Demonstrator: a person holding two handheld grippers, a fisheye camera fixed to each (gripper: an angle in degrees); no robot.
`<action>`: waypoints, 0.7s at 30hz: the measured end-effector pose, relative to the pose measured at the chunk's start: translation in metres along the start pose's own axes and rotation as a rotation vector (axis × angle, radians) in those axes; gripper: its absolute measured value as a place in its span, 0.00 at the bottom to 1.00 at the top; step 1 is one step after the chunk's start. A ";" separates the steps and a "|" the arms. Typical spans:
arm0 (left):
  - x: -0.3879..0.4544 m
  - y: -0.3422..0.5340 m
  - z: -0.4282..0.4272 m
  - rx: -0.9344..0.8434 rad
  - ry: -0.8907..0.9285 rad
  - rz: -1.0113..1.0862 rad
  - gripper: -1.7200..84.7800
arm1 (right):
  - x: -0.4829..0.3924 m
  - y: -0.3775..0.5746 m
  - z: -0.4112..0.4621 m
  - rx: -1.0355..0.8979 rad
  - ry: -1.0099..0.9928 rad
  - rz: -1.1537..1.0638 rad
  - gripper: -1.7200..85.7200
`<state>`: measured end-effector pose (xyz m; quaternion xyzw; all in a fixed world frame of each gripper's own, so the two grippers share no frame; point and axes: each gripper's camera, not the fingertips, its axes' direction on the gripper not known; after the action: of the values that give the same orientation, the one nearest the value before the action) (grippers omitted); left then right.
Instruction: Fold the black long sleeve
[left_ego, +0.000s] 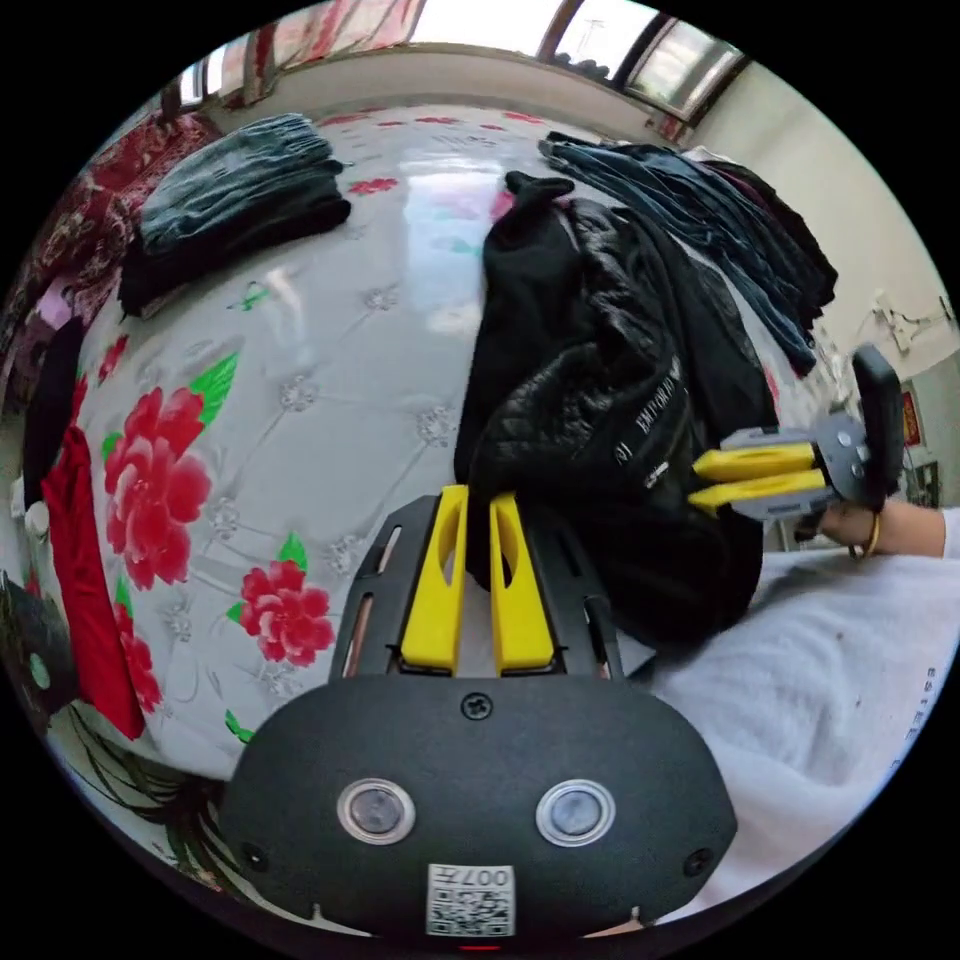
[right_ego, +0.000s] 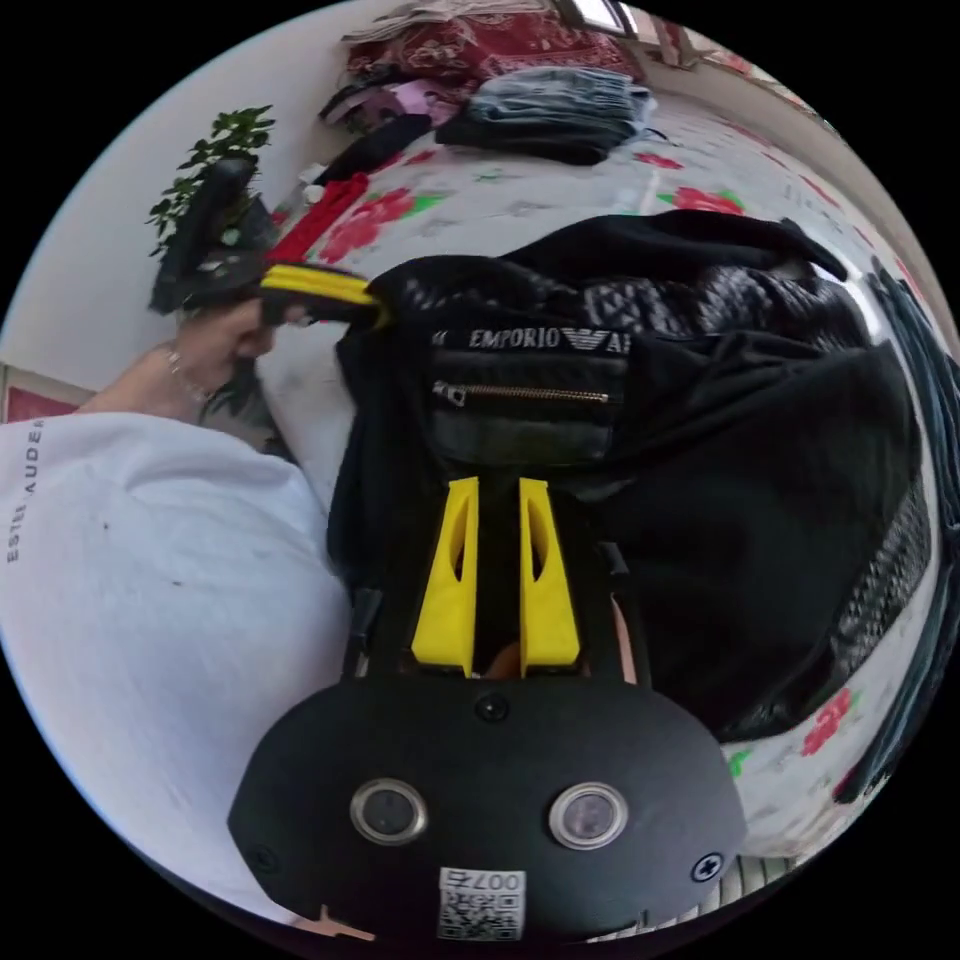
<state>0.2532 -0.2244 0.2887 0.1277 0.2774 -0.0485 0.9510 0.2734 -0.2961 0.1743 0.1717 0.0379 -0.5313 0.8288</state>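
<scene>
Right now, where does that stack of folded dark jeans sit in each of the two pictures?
Left gripper view: the folded dark jeans lie upper left, on the flowered bedspread.
Right gripper view: the folded dark jeans lie at the top, right of centre, beyond the black jacket.
Shared landmark: the red garment at the bed's edge.

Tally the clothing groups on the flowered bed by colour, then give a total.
Black: 1, the crumpled black jacket both grippers hold.
Dark grey-blue, folded: 1, the stack.
Blue denim: 1, the loose pile.
Red: 1, the garment at the edge.
Total: 4
</scene>
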 end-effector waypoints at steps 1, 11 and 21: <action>-0.028 -0.008 -0.011 0.024 -0.015 -0.070 0.07 | -0.021 -0.010 0.007 -0.005 -0.078 -0.048 0.10; -0.126 0.085 -0.088 0.178 -0.155 -0.442 0.09 | -0.107 -0.123 -0.030 0.049 -0.184 -0.404 0.08; -0.046 0.229 -0.059 0.066 0.279 -0.613 0.16 | -0.111 -0.255 0.001 -0.021 0.196 -0.488 0.10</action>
<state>0.2214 0.0128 0.3143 0.0746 0.4287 -0.3232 0.8403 -0.0026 -0.2956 0.1400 0.1996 0.1638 -0.6958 0.6702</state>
